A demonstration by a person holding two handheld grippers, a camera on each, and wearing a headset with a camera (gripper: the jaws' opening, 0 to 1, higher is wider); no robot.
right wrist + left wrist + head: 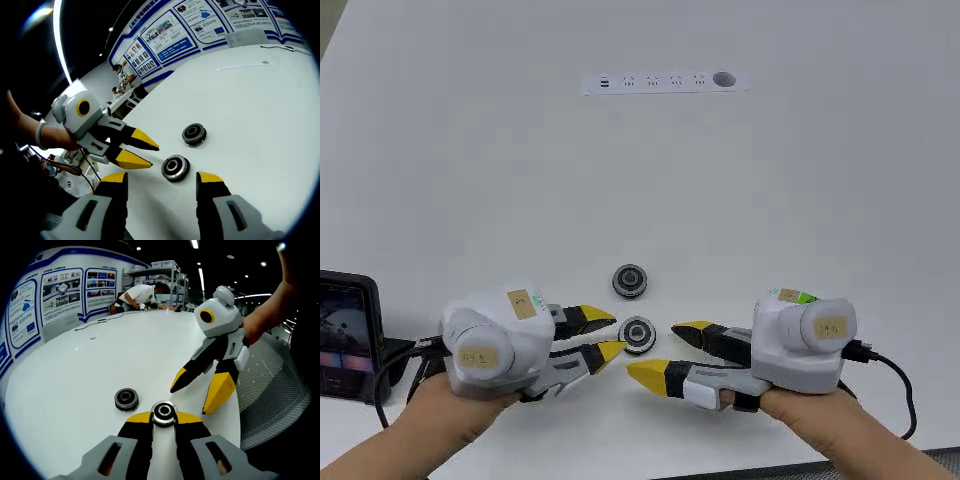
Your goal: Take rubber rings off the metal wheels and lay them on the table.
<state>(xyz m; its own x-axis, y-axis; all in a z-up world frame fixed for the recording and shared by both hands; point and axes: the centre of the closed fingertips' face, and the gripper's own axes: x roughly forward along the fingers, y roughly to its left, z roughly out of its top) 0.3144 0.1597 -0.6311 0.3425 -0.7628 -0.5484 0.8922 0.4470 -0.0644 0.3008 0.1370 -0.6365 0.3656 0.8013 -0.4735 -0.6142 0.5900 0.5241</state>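
Holds left hand-held gripper (613, 333) released, tips just at the nearer wheel (637, 334) on the table (620, 180), right hand-held gripper (657, 350) spread wide beside it, 2nd wheel (630, 281) lying near behind.

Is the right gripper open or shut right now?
Open: the right gripper holds its jaws wide apart, the nearer wheel lying ahead of them, ungripped.

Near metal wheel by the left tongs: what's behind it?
Behind the near round metal wheel with black rubber ring lies a second, identical wheel, apart; farther back, a white power strip. Their undersides are hidden.
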